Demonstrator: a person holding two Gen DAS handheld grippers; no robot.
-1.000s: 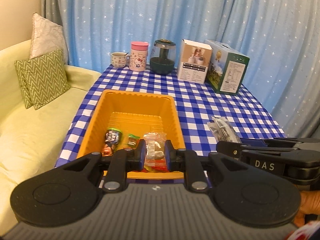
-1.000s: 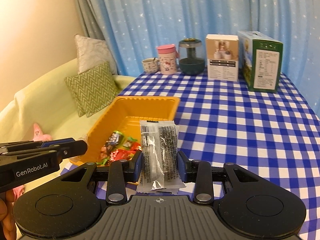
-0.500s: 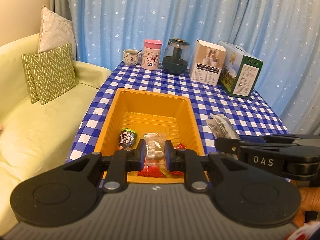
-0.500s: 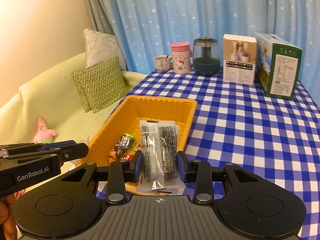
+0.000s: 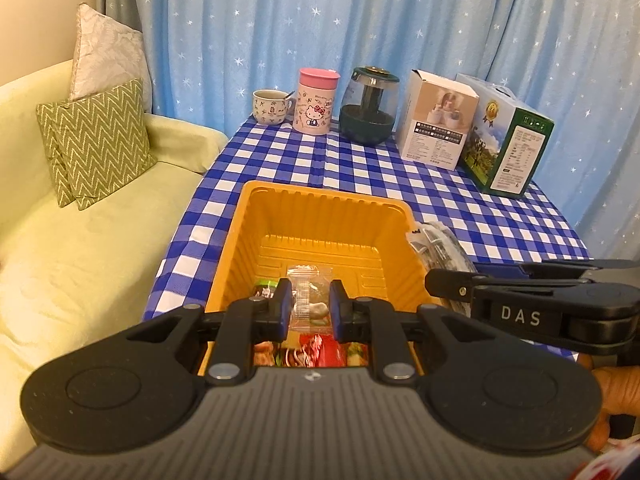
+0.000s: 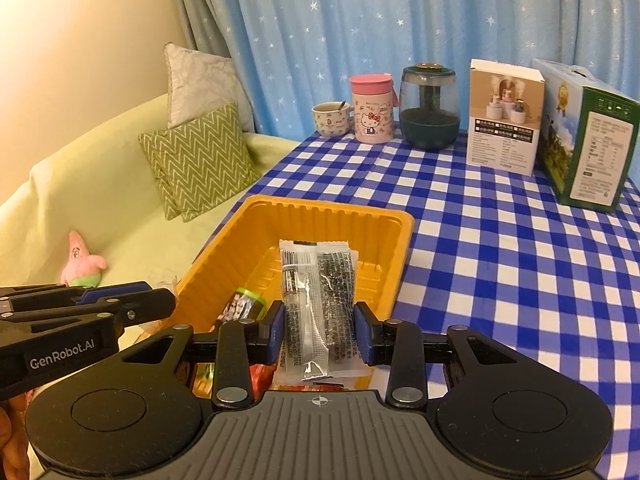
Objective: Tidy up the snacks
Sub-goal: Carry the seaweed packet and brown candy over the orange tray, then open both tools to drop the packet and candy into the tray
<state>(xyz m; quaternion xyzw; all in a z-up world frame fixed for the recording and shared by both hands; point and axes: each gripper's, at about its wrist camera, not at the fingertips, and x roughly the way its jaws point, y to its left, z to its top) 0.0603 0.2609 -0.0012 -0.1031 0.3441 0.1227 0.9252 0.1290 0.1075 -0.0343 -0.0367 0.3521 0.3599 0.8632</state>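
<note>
From the left wrist, the left gripper (image 5: 308, 307) clenches a small clear snack packet (image 5: 307, 297) above the orange tray (image 5: 326, 204) (other wrapped snacks lie inside). From the right wrist, the right gripper (image 6: 320, 330) grips a clear dark-speckled packet (image 6: 320, 300) over the same tray (image 6: 332, 206).

A home living room: yellow-green sofa (image 5: 72, 248) with cushions (image 5: 96, 140), starry curtain (image 5: 360, 20) (checked tablecloth (image 6: 500, 248) too).
</note>
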